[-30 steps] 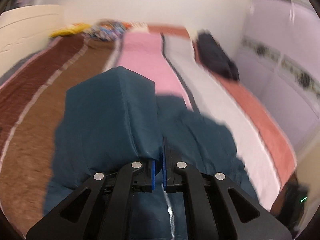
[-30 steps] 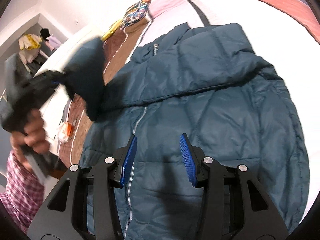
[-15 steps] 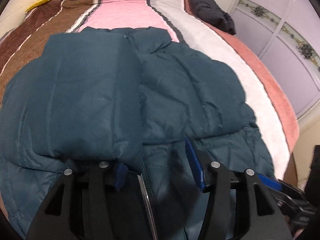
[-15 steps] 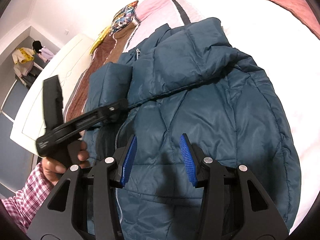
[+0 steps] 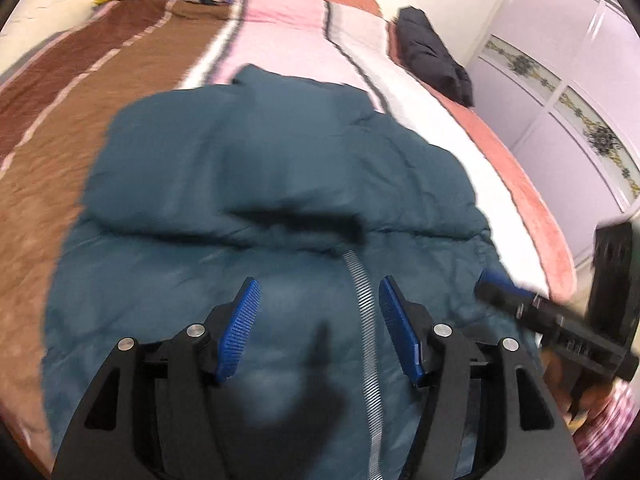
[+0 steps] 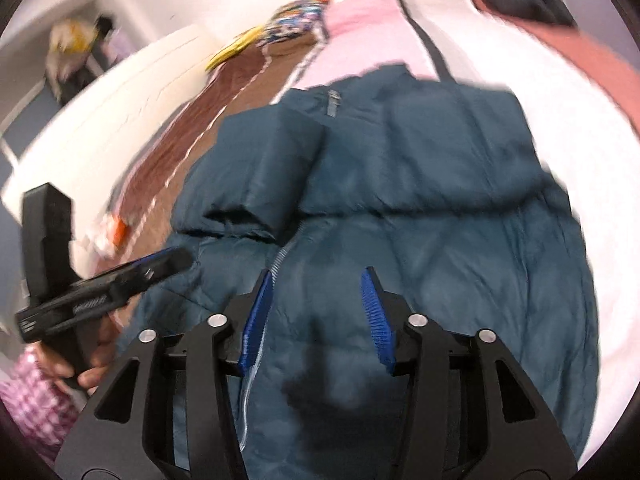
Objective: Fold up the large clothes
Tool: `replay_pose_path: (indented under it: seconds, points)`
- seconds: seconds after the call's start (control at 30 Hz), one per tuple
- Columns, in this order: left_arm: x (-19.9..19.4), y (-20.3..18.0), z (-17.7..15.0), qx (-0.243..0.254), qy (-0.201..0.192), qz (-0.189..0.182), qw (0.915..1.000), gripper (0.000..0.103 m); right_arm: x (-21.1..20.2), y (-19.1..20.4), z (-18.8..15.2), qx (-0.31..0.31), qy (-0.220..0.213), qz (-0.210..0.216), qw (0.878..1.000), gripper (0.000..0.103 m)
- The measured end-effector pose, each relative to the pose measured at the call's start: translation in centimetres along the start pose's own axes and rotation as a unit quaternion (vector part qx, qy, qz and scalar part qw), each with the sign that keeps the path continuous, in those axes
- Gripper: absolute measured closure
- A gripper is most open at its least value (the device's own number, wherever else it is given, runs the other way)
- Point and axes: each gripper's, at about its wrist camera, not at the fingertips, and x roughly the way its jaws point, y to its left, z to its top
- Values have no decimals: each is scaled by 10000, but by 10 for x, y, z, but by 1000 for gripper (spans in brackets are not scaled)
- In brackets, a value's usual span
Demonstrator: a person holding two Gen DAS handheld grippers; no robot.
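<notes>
My left gripper (image 5: 318,322) hangs over the lower front of the teal puffer jacket (image 5: 280,184), its blue pads spread apart; the jaws have just been opening, and nothing sits between them but air above the fabric. The jacket lies flat on the striped bedspread (image 5: 120,80), collar toward the far pillows, with both sleeves folded in across the chest so that their cuffs meet near the zipper (image 5: 362,300). That silver zipper runs down the middle of the jacket, just inside my left gripper's right pad. My right gripper (image 6: 316,312) hovers over the same lower front, its pads also apart, having just widened a little, and empty; the zipper passes under its left pad. From the right wrist view I see my left hand (image 6: 94,364) wrapped round its black handle, a pink checked sleeve (image 6: 36,396) behind it. A dark folded garment (image 5: 430,56) lies well apart on the far right side of the bed, near the lilac wardrobe doors (image 5: 568,92).
</notes>
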Motion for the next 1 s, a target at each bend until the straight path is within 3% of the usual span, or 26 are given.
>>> replay_pose_path:
  seconds: [0.17,0.37,0.5,0.53,0.57,0.63,0.8,0.9,1.0]
  points:
    - [-25,33,-21,-369,-109,341,9987,42,32,72,17,-1439,-303,-718,9865,45]
    - [-43,67,-32,-871,-157,231,9958,42,95,140,15,-3113,-508,-1550,9362,44]
    - [-50,78,-34,-1002,-266,214,9944,42,135,155,10,-3696,-405,-1920,9083,44]
    - [-52,80,-36,-1010,-286,210,9943,42,141,154,10,-3762,-395,-2011,9036,50]
    - [-53,82,-35,-1016,-305,212,9941,42,147,152,11,-3821,-388,-2024,9008,72]
    - [-54,86,-37,-1046,-326,208,9938,42,144,143,16,-3629,-402,-1992,9094,100]
    - [-51,94,-38,-1222,-308,147,9919,42,101,110,38,-2500,-877,-1732,9486,101]
    - [-49,91,-37,-1209,-297,113,9922,42,67,70,51,-1357,-1041,-1566,9727,101]
    - [-48,86,-37,-1111,-293,103,9933,42,46,33,52,-464,-981,-1489,9829,100]
